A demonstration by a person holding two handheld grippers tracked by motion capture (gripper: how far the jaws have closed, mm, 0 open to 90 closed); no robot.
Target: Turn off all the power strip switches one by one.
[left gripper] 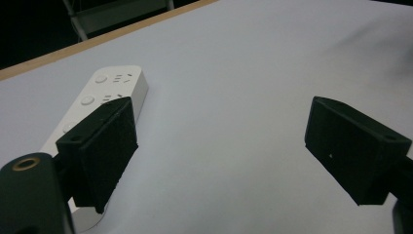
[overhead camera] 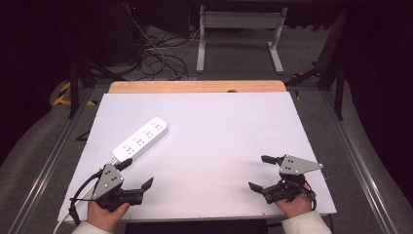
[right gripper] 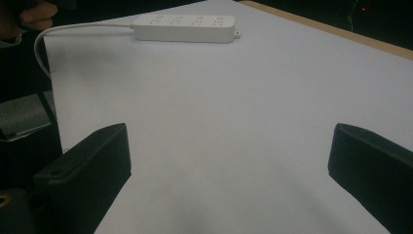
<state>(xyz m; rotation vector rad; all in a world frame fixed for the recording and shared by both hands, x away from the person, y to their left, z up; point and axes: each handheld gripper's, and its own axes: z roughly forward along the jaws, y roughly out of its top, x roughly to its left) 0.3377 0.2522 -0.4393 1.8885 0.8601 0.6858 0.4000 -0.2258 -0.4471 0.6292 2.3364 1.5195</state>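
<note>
I see one white power strip on the white surface, a long slim bar with rounded ends and four socket groups in a row along its top. Its long axis runs diagonally, from just ahead of my left hand-held gripper away up and to the right; the cord leaves its near end. My left jaws stand wide apart, empty. My right hand-held gripper, well apart from the strip, is likewise spread wide with nothing between.
</note>
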